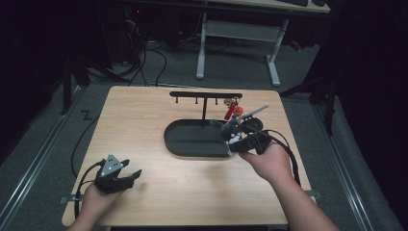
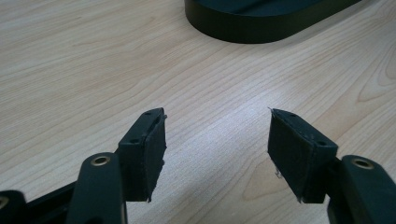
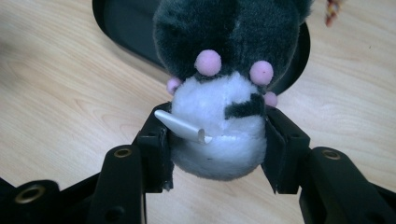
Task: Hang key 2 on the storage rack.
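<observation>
Right tongs (image 3: 217,149) grip plush toy (image 3: 224,93) (grey end pointing away).

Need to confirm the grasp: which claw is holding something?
The right claw, clamped on the grey-and-white plush toy; the left claw is open above bare table.

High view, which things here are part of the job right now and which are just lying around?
In the job:
- plush toy, clamped in the right gripper
- black stand with hooks
- oval tray at the stand's foot

Lying about:
- left gripper, open and empty over bare table
- red charm, already hanging on the stand
- desk behind the table
</observation>
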`<act>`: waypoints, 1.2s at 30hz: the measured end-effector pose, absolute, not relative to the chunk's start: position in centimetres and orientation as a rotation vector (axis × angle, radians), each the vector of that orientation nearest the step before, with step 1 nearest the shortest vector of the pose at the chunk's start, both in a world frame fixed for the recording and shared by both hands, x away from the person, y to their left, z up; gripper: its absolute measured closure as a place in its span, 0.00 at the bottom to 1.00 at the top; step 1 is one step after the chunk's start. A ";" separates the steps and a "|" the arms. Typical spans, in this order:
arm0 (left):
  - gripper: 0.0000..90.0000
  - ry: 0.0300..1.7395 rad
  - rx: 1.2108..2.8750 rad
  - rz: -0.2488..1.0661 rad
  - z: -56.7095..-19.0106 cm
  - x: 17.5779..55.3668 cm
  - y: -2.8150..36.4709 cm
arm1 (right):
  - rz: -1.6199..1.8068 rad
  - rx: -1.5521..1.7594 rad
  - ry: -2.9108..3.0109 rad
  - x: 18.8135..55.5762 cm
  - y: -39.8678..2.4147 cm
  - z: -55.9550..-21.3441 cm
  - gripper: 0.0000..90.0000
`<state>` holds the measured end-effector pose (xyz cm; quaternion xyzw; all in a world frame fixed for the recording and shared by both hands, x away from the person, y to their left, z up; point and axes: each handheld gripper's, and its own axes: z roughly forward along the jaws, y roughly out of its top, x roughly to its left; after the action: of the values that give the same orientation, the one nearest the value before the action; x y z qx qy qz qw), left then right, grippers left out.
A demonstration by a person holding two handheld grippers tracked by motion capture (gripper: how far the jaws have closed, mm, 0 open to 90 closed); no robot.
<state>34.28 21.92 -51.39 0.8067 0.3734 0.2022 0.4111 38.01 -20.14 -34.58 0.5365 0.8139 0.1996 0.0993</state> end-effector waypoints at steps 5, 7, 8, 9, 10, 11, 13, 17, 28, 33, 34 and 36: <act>0.41 0.941 2.031 0.509 -51.4 34.3 22.0 | 0.589 1.580 2.398 39.0 -19.8 -33.7 0.56; 0.41 0.941 2.031 0.510 -51.4 34.3 22.0 | 0.595 1.578 2.392 39.4 -19.7 -33.5 0.56; 0.41 0.941 2.031 0.510 -51.4 34.3 22.0 | 0.590 1.577 2.390 39.5 -19.6 -33.3 0.56; 0.41 0.941 2.032 0.510 -51.4 34.3 22.0 | 0.592 1.576 2.386 39.7 -19.6 -33.1 0.56; 0.41 0.942 2.031 0.510 -51.4 34.3 22.1 | 0.597 1.577 2.383 40.1 -19.5 -32.8 0.56; 0.41 0.943 2.030 0.509 -51.4 34.2 22.1 | 0.597 1.577 2.383 40.1 -19.5 -32.8 0.56; 0.41 0.944 2.029 0.508 -51.4 34.2 22.1 | 0.603 1.576 2.379 40.4 -19.4 -32.5 0.56; 0.41 0.945 2.031 0.507 -51.4 34.2 22.2 | 0.613 1.573 2.370 41.0 -19.2 -31.9 0.56; 0.41 0.947 2.033 0.509 -51.4 34.2 22.4 | 0.616 1.581 2.302 42.6 -19.1 -31.4 0.56; 0.41 0.944 2.037 0.509 -51.4 34.2 22.4 | 0.532 1.570 2.304 42.9 -18.8 -32.9 0.56; 0.41 0.944 2.037 0.509 -51.4 34.2 22.4 | 0.532 1.570 2.304 42.9 -18.8 -32.9 0.56; 0.41 0.942 2.039 0.506 -51.4 34.2 22.3 | 0.508 1.558 2.316 43.0 -18.7 -33.6 0.56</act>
<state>34.16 22.29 -51.40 0.8088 0.3736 0.2008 0.4074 42.96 -18.68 -33.64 0.5429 0.8068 0.1770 0.1517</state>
